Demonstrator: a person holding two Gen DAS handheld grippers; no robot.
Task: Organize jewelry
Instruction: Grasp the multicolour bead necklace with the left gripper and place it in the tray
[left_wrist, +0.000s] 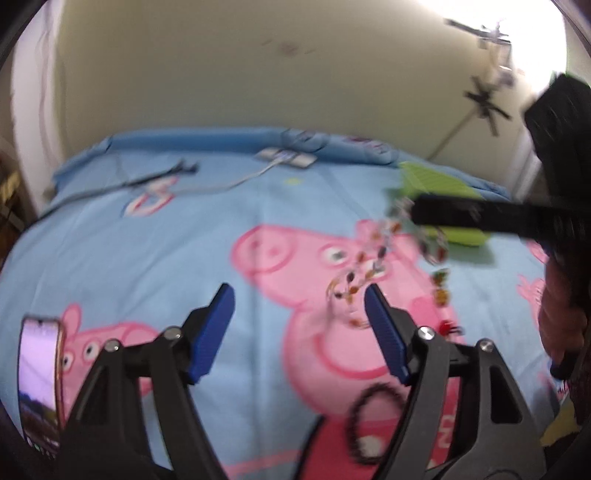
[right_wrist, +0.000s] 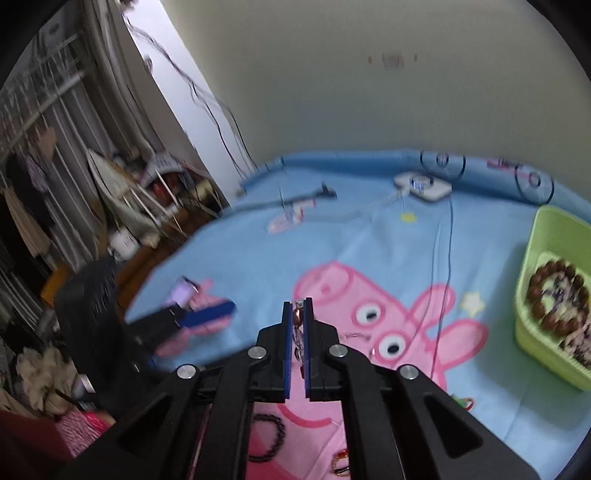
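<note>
The right gripper (right_wrist: 298, 314) is pinching a beaded chain (left_wrist: 373, 258) between its blue pads, pressed tight together. In the left wrist view the chain hangs down at the middle right, over the pink pig on the blue blanket (left_wrist: 147, 240). The left gripper (left_wrist: 299, 306) is spread wide and holds nothing. A green tray (right_wrist: 532, 258) at the right edge holds brown beads (right_wrist: 554, 295).

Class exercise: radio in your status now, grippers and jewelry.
Right gripper shut on beaded chain, lifted. Left gripper open, empty. Green tray unobstructed.
</note>
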